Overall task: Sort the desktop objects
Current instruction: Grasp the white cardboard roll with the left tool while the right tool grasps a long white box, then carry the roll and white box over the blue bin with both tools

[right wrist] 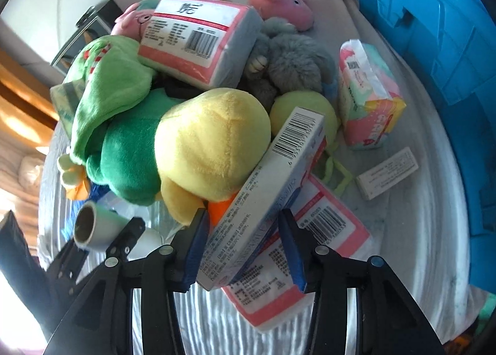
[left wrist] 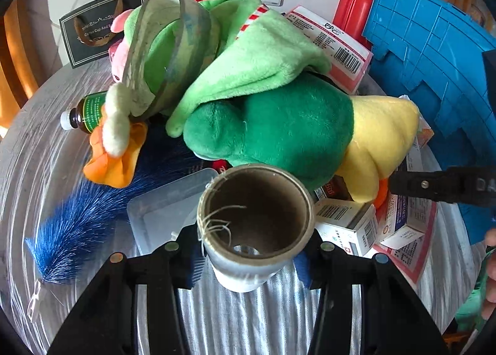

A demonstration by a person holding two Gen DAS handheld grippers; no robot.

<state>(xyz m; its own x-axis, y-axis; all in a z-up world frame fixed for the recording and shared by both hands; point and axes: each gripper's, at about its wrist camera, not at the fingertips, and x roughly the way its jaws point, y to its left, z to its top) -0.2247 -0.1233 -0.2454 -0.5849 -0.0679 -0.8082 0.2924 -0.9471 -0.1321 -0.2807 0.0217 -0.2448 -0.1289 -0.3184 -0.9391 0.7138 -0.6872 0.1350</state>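
Left wrist view: the left gripper (left wrist: 252,259) has its jaws clamped on a cardboard tape roll (left wrist: 255,221), open core facing the camera, at the near edge of the pile. Behind it lies one green and yellow plush duck (left wrist: 294,135) under a light green plush (left wrist: 248,54), with a clear plastic box (left wrist: 164,206), a blue bristle brush (left wrist: 80,224) and one brown bottle (left wrist: 83,113) on the left, two small cartons (left wrist: 350,224) on the right beside a blue crate (left wrist: 434,54). Right wrist view: the right gripper (right wrist: 243,249) is closed on a long white medicine box (right wrist: 266,197) leaning against the duck; three tissue packs show, one (right wrist: 198,38) atop the pile, one (right wrist: 365,100) beside the crate, one (right wrist: 297,265) beneath the held box.
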